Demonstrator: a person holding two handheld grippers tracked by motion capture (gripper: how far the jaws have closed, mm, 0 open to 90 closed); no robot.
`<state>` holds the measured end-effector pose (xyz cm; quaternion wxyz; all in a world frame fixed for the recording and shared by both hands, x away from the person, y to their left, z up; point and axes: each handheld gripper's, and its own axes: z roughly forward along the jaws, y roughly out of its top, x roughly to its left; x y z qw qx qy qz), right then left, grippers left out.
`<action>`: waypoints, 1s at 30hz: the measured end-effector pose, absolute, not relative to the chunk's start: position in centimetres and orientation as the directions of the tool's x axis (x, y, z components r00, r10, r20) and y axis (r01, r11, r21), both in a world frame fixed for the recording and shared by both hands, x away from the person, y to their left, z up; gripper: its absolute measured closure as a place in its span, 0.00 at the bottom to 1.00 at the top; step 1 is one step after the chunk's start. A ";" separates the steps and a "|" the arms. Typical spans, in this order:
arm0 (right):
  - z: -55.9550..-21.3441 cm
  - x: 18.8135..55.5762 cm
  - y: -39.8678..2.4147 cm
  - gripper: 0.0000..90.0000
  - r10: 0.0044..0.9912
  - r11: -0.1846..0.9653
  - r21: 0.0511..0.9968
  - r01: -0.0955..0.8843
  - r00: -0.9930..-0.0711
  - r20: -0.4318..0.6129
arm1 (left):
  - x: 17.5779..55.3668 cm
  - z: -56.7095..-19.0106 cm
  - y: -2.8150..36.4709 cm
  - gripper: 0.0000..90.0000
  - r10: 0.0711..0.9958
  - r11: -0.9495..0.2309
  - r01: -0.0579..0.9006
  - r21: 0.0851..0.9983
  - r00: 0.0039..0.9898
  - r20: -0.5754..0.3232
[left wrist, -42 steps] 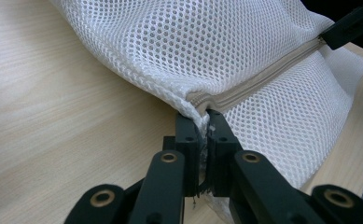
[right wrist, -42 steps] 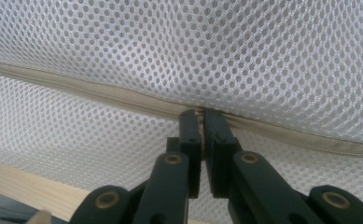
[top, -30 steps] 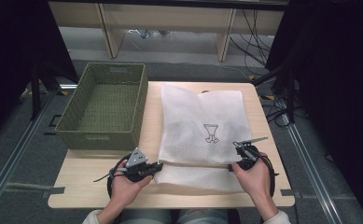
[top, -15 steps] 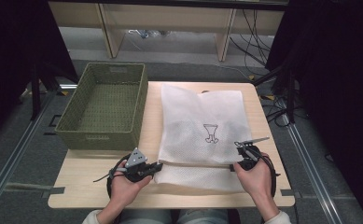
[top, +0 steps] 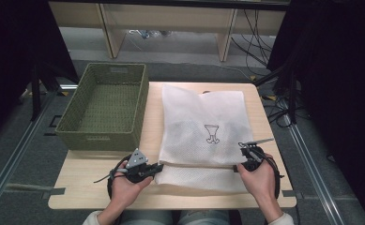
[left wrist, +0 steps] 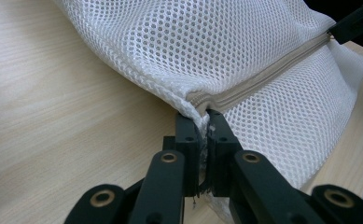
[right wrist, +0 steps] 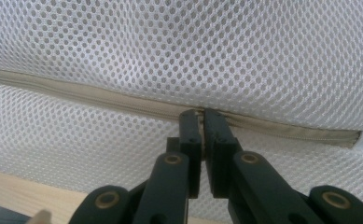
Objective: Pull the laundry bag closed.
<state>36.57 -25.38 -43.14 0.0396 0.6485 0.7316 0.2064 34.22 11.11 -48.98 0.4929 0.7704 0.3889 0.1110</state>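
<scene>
Both grippers clamped on the zipper line of a white mesh laundry bag [top: 203, 129], held taut.

Left gripper [left wrist: 202, 126] pinched shut on the bag's corner, right at the end of the beige zipper [left wrist: 263, 77]; right gripper [right wrist: 201, 116] closed on the same zipper [right wrist: 100, 100] farther along, apparently at the slider, though too hidden between the jaws to confirm. Bag lying flat ahead of both grippers on the pale wooden table [top: 100, 176], near edge folded; green woven rectangular basket [top: 106, 105] beyond the left gripper, well apart from the right. Likely step: bracing to work the zipper. Next: left holding firm as anchor, right drawing steadily along the zipper line without lifting the mesh.
</scene>
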 end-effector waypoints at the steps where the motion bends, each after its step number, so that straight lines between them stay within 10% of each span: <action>1: -43.1 36.6 -25.4 0.97 0.964 0.073 0.350 0.934 -0.155 0.214 | 34.2 -49.0 11.1 0.94 0.707 -0.214 0.488 0.846 0.675 -0.211; 30: -43.0 36.3 -26.6 0.97 0.967 0.086 0.348 0.933 -0.162 0.196 | 34.3 -48.8 11.2 0.94 0.713 -0.224 0.492 0.841 0.671 -0.203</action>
